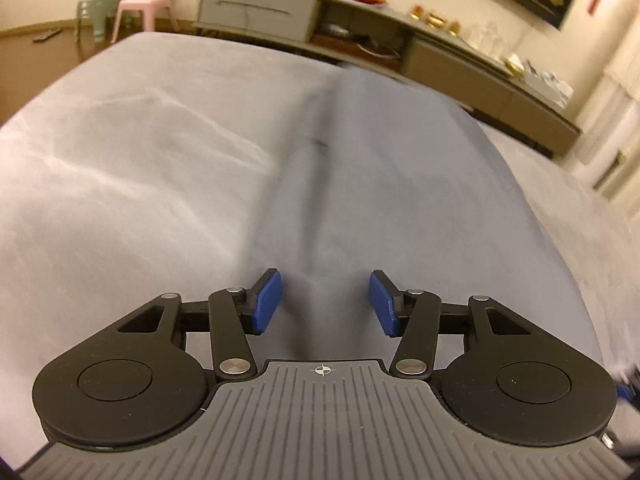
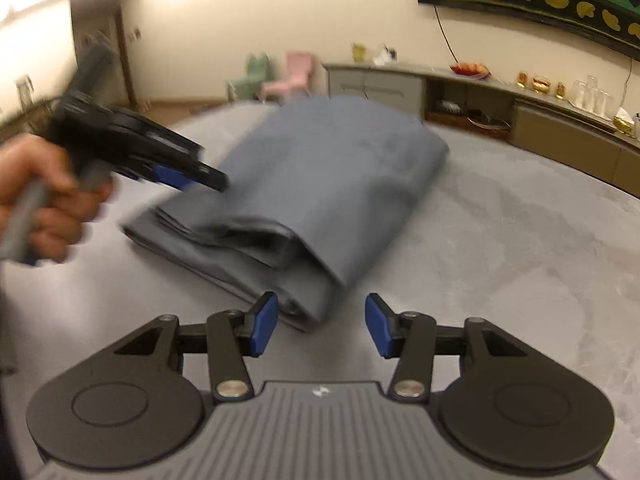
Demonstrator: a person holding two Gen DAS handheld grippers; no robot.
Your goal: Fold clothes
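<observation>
A blue-grey garment [image 2: 320, 184] lies folded in several layers on the grey cloth-covered surface [image 2: 500, 220]. My right gripper [image 2: 322, 322] stands open at the garment's near corner; the cloth edge lies between the pads, close to the left one, and is not pinched. In the right wrist view a hand [image 2: 36, 200] holds my left gripper [image 2: 188, 176], blurred, over the garment's left edge. In the left wrist view my left gripper [image 1: 325, 302] is open just above the garment [image 1: 360, 184], which has a long crease running away from the fingers.
A long low sideboard [image 2: 540, 120] with bowls, glasses and gold ornaments stands beyond the surface. A pink chair [image 1: 152, 4] and a green chair [image 1: 100, 4] stand at the far left. The grey surface [image 1: 120, 140] spreads wide on both sides of the garment.
</observation>
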